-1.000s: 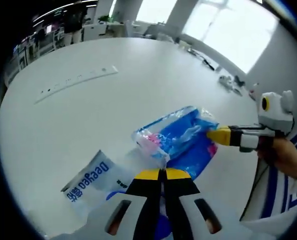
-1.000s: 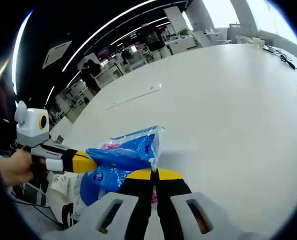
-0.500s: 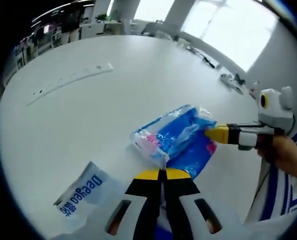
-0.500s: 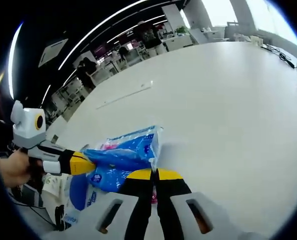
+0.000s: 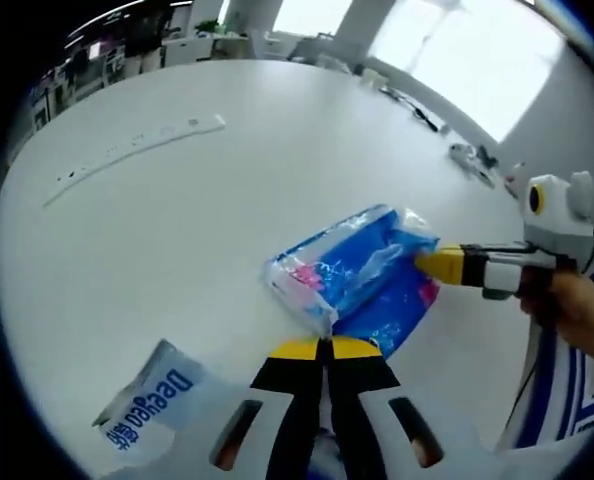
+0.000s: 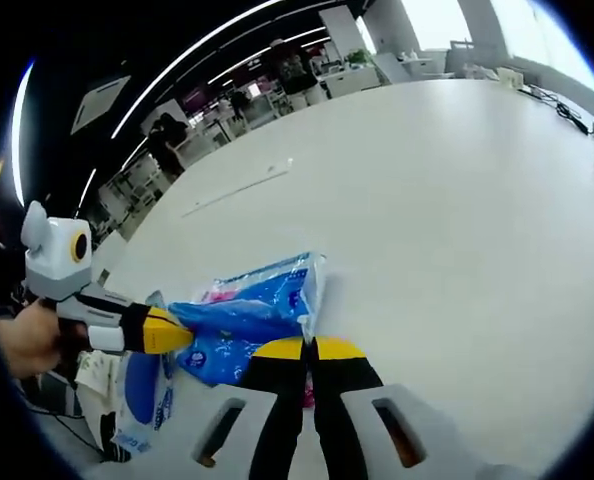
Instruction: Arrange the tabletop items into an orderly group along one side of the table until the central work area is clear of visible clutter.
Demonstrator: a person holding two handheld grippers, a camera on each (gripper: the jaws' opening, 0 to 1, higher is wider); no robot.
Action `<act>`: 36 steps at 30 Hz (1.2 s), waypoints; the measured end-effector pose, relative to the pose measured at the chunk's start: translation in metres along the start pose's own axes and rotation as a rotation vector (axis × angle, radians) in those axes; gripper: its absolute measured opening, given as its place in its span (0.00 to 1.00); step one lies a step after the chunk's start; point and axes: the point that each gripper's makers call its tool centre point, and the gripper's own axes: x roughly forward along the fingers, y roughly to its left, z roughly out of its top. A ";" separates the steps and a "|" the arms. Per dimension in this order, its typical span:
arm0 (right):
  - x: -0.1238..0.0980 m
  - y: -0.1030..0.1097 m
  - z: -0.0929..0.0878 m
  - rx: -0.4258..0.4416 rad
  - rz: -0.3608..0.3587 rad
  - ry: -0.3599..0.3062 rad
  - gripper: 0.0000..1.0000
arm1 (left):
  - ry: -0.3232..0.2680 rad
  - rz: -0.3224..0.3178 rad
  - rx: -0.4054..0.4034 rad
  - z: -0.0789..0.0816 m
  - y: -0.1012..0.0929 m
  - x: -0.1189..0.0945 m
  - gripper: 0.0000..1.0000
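So both grippers are pinching the same thing: a blue plastic package (image 5: 362, 275) with pink and white print, sitting just right of center in the left gripper view. The left gripper (image 5: 324, 347) comes up from the bottom middle of that view, yellow tips pressed together on the package's near corner, the crinkly clear edge caught between them. The right gripper (image 5: 429, 266) reaches in from the right side of the frame, its yellow tip clamped on the far end of the package, with a hand (image 5: 574, 310) wrapped around its handle and a striped sleeve (image 5: 552, 400) below that.

Flip to the right gripper view and it's the mirror: the right gripper (image 6: 308, 347) rises from the bottom center with jaws closed on the package (image 6: 252, 305) edge, and the left gripper (image 6: 177, 333) pokes in from the left, also gripping it.

Lower left in the left gripper view there's a white pack (image 5: 147, 400) with blue "Deeyeo" lettering lying on the white table (image 5: 177, 230), apart from the blue package. A long white power strip (image 5: 132, 155) sits in the upper left, well away. Cables and small clutter (image 5: 472, 160) sit near the far edge, upper right, too small to identify.
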 end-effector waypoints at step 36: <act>0.000 0.005 -0.003 -0.076 0.013 0.010 0.32 | -0.064 0.083 -0.007 0.004 0.001 -0.008 0.40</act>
